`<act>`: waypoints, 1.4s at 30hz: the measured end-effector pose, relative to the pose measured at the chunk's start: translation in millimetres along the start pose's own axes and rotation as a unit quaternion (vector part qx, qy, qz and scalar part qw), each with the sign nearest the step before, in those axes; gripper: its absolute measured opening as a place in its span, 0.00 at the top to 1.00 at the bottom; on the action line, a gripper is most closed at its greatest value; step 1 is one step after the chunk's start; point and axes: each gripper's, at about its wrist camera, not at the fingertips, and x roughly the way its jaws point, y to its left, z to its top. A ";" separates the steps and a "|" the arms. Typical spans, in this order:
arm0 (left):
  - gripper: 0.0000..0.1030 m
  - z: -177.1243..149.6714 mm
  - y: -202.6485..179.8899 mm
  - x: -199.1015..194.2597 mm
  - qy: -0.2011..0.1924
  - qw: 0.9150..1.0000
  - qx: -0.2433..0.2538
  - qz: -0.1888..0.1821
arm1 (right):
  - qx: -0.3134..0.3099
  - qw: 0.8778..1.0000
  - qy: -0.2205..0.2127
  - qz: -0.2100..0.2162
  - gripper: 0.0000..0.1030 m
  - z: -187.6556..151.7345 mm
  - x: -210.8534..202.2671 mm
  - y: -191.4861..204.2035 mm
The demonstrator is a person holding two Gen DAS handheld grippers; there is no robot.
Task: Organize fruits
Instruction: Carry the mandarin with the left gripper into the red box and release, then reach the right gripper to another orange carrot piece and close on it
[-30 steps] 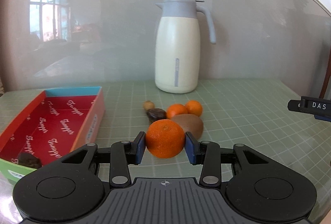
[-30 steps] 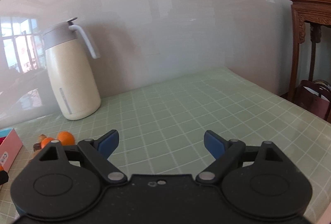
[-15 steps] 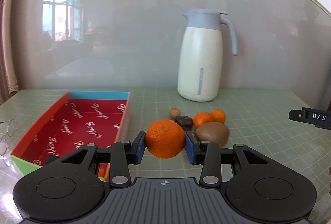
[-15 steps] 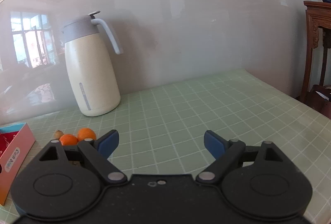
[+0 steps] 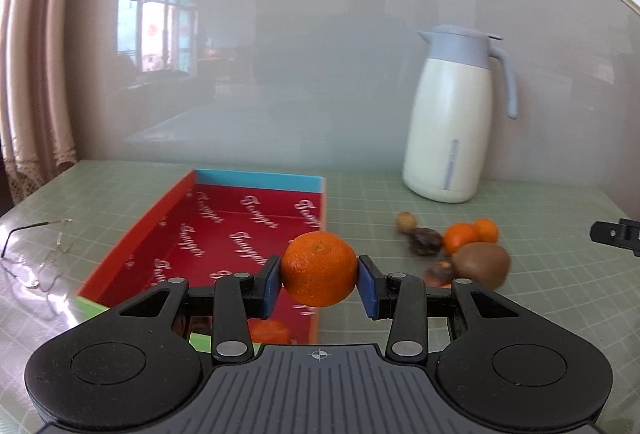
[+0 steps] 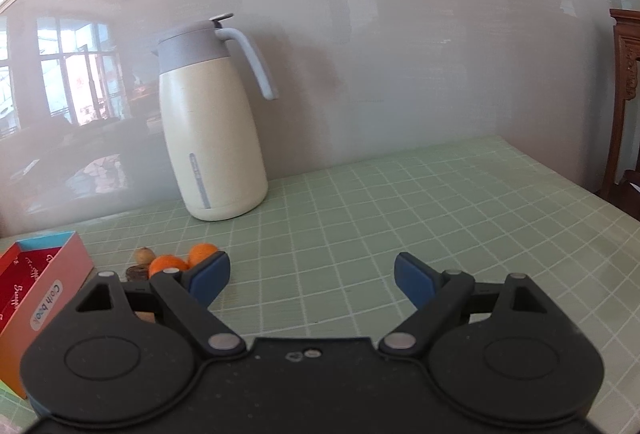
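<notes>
Glasses [image 5: 36, 258] far left on table [image 5: 360, 193]; red box [image 5: 224, 234] next; left gripper [image 5: 319, 284] jaws clamped on orange [image 5: 319, 269], held above box's right wall; loose fruit pile [image 5: 460, 246] right of box; jug [image 5: 452, 121] behind; right gripper [image 6: 312, 276] jaws wide apart, nothing between them.

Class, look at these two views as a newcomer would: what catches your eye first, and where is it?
First comes the bright orange, clamped in the left tool over the red box's near right corner. Next, the tall cream jug at the wall behind the loose fruit. The right tool hangs open and empty.
</notes>
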 end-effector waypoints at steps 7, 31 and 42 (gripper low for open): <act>0.61 0.0 28.3 5.8 0.002 1.000 -0.015 0.027 | -0.009 1.000 0.003 0.015 0.14 -2.5 2.6 18.7; 0.60 -10.3 54.4 34.2 0.022 0.997 -0.042 0.055 | -0.028 0.999 0.005 0.029 0.14 -7.3 6.1 38.0; 0.19 -10.6 56.6 20.1 -0.005 0.996 -0.044 0.081 | -0.030 0.999 0.009 0.035 0.14 -8.4 6.7 40.2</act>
